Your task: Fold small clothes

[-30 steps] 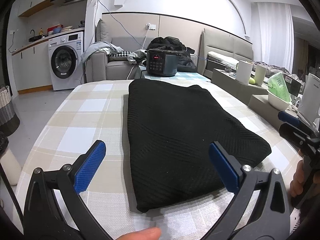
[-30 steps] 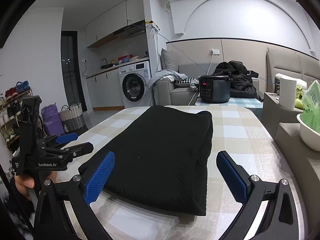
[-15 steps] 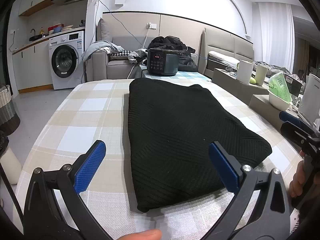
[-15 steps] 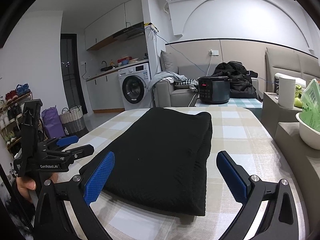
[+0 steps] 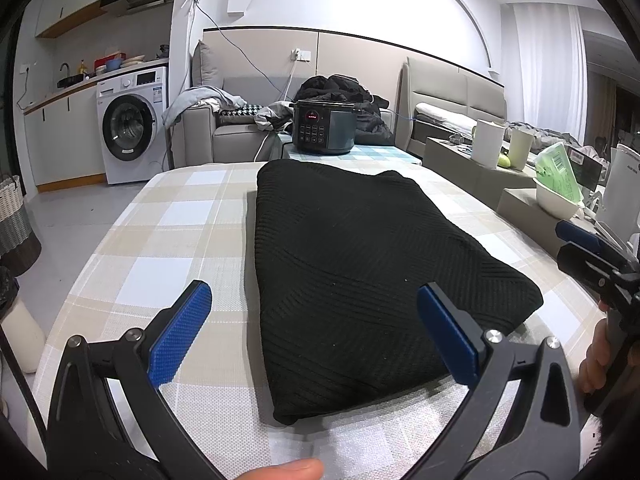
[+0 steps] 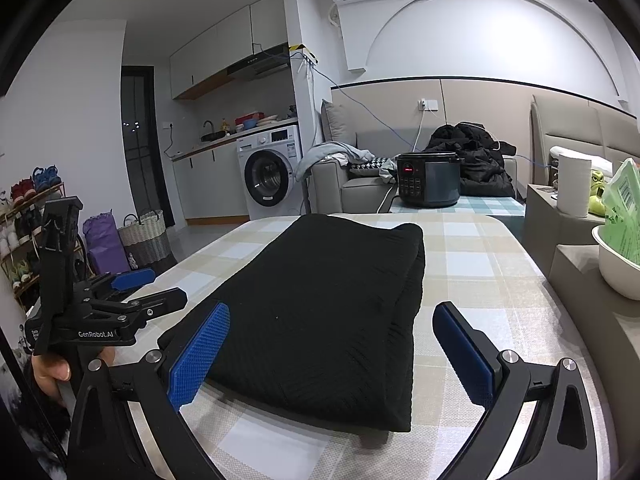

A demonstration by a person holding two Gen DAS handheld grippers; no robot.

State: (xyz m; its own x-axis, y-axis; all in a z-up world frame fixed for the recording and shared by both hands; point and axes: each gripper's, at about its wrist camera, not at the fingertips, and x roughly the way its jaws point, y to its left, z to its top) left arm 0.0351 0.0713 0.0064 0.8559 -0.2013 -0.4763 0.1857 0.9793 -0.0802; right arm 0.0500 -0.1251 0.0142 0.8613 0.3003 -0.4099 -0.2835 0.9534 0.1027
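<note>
The surface (image 5: 168, 232) wears a checked cloth in beige, white and pale grey squares. A folded black knit garment (image 5: 360, 280) lies flat on it, running lengthwise from the near edge toward the far one. Left and right of the garment the cloth lies bare. Beyond the garment's far end, a dark cooker (image 5: 323, 127) stands on a lower, blue-checked surface (image 5: 376, 153).

The right claw (image 5: 576, 248) is cut off by the right edge of the left wrist view, only its finger ends showing. At the bottom edge a fingertip (image 5: 288, 470) shows, its hand out of frame. The cooker (image 6: 428, 178) panel is too small to read.
</note>
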